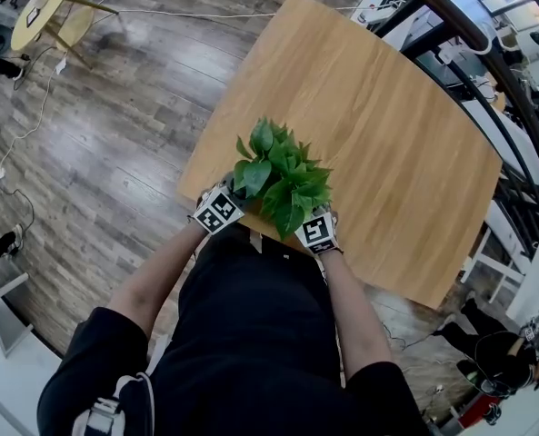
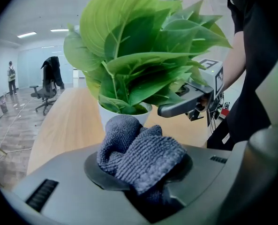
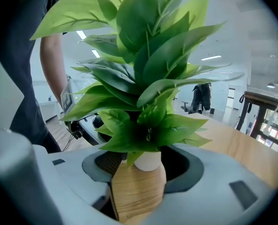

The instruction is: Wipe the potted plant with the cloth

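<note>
Cloth [image 2: 139,156] clamped in left gripper [image 2: 141,191] beside potted plant [image 2: 139,64].

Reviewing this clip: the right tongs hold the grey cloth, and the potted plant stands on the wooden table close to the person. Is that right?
Not quite. The grey cloth is clamped in the left tongs, not the right, as the left gripper view shows. The right tongs are open, gripping nothing. The potted plant does stand on the wooden table close to the person.

Seen from the head view, the plant's leaves [image 1: 283,180] wholly hide its white pot [image 2: 145,112].
</note>
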Tool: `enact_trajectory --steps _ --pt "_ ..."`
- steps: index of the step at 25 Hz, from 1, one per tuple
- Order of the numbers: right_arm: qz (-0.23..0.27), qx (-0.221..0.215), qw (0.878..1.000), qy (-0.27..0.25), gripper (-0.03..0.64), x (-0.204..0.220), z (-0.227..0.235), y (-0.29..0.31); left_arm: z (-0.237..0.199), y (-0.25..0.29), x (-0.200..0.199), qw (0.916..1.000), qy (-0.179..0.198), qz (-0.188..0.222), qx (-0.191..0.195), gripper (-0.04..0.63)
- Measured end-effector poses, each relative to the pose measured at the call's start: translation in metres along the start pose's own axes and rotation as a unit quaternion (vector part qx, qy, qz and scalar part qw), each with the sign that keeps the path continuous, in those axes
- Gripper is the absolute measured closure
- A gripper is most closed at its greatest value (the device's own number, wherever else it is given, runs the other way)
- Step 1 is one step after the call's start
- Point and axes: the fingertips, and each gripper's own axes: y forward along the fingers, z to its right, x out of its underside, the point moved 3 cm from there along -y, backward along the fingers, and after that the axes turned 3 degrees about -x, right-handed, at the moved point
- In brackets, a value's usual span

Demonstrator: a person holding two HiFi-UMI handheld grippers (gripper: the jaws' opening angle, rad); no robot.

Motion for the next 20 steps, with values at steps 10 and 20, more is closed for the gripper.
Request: enact_trajectory --steps 10,20 --pt "0.0 -0.015 1.0 -0.01 0.365 0.0 -0.006 0.002 0.008 0.001 0.005 0.9998 -0.021 0.006 -0.001 0.437" --pt "-0.029 -0.066 0.997 -0.036 0.365 0.003 -0.053 0.004 -0.009 -0.005 0.003 0.9994 -0.027 0.013 -0.017 0.437"
